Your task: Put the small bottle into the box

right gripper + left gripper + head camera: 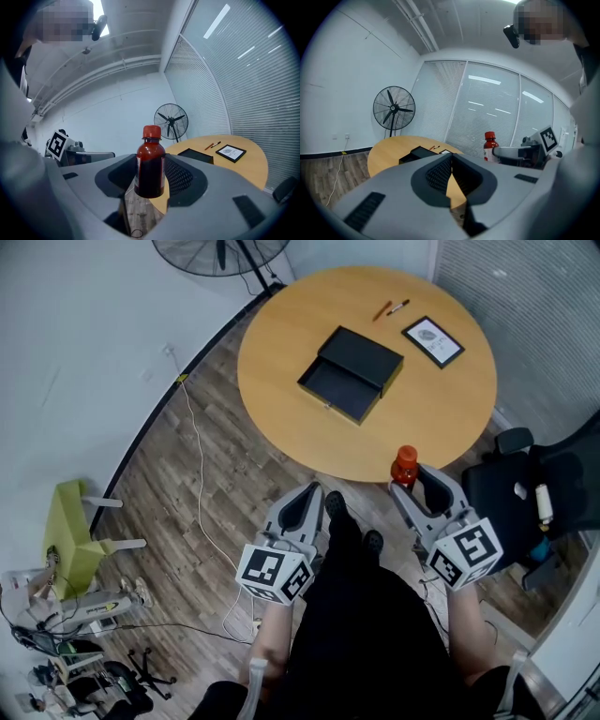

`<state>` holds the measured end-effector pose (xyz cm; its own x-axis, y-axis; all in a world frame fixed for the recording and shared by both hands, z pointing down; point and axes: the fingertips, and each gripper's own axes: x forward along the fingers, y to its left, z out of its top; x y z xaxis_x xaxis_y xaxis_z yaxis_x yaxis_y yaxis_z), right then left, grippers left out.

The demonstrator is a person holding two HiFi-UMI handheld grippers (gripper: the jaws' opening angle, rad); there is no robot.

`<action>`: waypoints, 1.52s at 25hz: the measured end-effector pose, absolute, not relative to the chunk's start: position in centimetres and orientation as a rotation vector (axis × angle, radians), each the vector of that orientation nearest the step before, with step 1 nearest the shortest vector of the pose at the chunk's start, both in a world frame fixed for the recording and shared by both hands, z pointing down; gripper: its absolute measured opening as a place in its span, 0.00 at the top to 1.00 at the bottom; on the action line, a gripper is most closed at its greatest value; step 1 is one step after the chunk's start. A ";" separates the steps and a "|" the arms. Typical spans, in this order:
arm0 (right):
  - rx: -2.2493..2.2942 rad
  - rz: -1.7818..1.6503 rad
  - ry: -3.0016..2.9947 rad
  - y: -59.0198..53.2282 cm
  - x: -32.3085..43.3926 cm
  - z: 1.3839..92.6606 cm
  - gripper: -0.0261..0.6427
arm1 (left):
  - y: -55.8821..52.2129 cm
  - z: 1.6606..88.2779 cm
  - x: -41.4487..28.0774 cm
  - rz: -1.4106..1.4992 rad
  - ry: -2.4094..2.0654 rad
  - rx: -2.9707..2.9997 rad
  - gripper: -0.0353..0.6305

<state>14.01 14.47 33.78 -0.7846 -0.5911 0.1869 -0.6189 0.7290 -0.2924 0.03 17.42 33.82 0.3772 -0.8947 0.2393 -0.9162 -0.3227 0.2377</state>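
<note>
While the box (364, 354) lies open, right tool (150, 177) grips small bottle (150, 161)

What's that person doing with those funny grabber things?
A person stands by a round table with a gripper in each hand. The right gripper holds a small bottle with a red cap, upright. The left gripper is shut and empty. The black box lies open on the table, and the bottle is not in it yet.
</note>
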 end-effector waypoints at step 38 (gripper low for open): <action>1.112 0.452 -2.716 -2.4 3.7 34.2 0.66 | 0.0 34.0 -10.0 0.024 -1.470 2.390 0.95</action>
<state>3.68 -2.35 34.18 -0.7071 -0.6536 0.2697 -0.7058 0.6758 -0.2127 -9.98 0.02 34.02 0.4665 -0.8646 0.1868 -0.8703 -0.4110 0.2715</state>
